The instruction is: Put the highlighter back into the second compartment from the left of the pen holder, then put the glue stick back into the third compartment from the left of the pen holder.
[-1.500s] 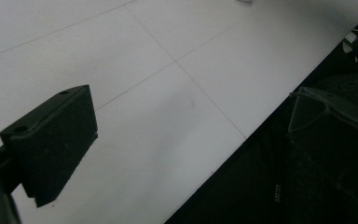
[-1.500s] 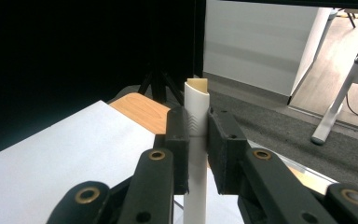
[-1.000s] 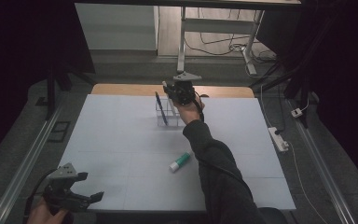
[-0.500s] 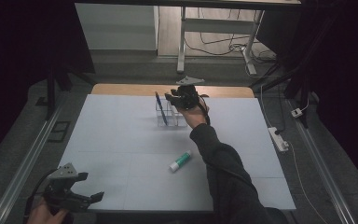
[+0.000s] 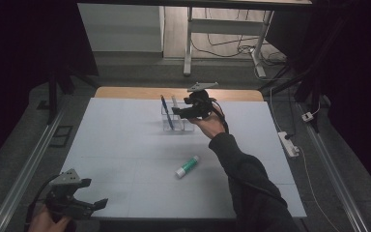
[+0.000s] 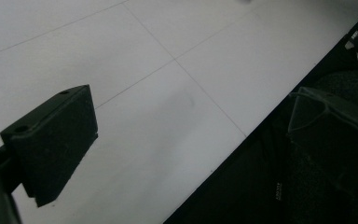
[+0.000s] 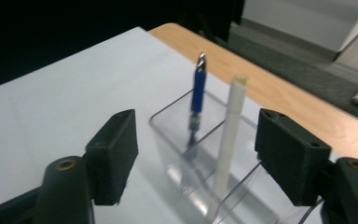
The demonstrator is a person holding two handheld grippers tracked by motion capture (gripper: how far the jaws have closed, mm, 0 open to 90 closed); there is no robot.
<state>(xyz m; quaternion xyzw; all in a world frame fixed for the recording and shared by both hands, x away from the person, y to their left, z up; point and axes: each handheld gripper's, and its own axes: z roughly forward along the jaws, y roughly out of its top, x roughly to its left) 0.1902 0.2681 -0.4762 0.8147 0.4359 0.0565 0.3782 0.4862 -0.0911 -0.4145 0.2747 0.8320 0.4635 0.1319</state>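
So far a blue pen and white pen stand in the clear holder. Right tongs hover wide and empty there; the glue stick waits on the surface, left tongs wide.

no readable text, no labels or numbers — glue stick print too small

High view overlooks the table; gripper views sit close above it.

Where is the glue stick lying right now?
In the high view the glue stick lies on the white table, right of centre, nearer the person than the clear holder, beside the right sleeve.
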